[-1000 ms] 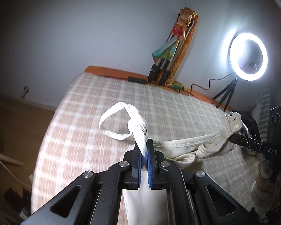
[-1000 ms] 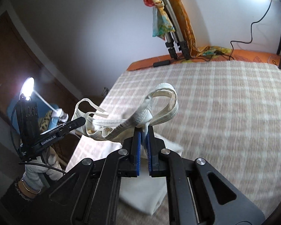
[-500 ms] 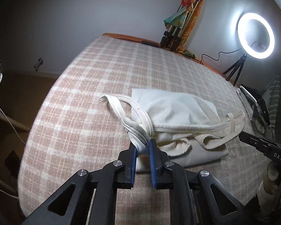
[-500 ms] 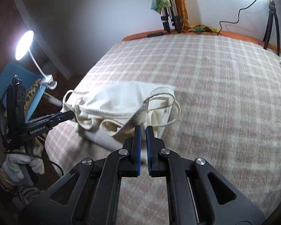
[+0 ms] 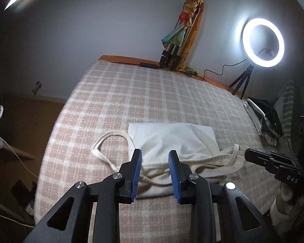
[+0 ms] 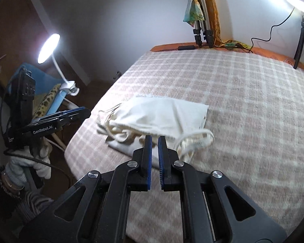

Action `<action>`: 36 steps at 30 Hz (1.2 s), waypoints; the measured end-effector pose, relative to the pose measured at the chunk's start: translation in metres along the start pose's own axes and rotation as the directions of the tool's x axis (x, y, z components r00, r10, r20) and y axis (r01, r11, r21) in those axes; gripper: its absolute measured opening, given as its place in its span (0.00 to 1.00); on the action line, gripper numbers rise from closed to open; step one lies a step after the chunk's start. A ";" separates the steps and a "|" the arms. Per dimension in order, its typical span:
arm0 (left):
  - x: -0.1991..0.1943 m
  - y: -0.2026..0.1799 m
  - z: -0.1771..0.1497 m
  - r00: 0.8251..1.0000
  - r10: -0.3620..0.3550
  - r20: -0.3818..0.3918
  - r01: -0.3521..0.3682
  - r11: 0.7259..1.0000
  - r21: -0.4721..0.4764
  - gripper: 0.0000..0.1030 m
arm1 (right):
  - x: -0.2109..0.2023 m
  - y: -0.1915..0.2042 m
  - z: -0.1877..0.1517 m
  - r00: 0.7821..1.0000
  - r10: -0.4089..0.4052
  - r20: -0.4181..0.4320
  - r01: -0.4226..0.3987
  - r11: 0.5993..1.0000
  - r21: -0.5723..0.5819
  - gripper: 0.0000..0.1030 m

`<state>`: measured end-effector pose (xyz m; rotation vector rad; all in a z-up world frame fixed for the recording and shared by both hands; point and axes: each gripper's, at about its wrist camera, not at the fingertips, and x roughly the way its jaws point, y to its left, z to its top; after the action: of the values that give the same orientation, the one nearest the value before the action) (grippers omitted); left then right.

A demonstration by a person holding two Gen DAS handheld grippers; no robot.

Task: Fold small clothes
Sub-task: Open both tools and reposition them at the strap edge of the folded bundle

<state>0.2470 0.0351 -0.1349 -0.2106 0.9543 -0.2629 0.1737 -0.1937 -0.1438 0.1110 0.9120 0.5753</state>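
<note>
While our two grippers hover empty, a cream top (image 5: 172,141) lies folded on the checked bed (image 5: 131,93).

Near the bed's near-left edge, our left gripper (image 5: 155,158) gapes wide over the garment's hem; our right gripper (image 6: 155,143) stands slightly parted, holding nothing, beside the loose straps (image 6: 194,141).

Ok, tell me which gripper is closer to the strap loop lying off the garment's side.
Left. The left gripper hangs open just beside the strap loop; the right gripper sits across the garment.
</note>
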 end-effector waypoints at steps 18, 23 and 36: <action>0.039 0.016 -0.071 0.966 0.042 -0.254 -0.039 0.999 0.018 0.21 | 0.052 -0.017 -0.030 0.972 -0.065 -0.225 0.060 0.998 -0.027 0.06; 0.018 0.015 -0.086 0.974 0.062 -0.217 -0.056 0.998 0.034 0.21 | 0.037 -0.017 -0.049 0.959 -0.139 -0.248 0.117 0.988 -0.099 0.07; 0.012 -0.013 -0.041 0.999 -0.016 -0.045 0.016 1.000 -0.010 0.29 | 0.014 -0.066 -0.010 0.999 -0.036 -0.035 0.043 0.978 0.202 0.49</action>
<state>0.2178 0.0170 -0.1635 -0.2222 0.9988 -0.2788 0.2001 -0.2443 -0.1818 0.2681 1.0005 0.4466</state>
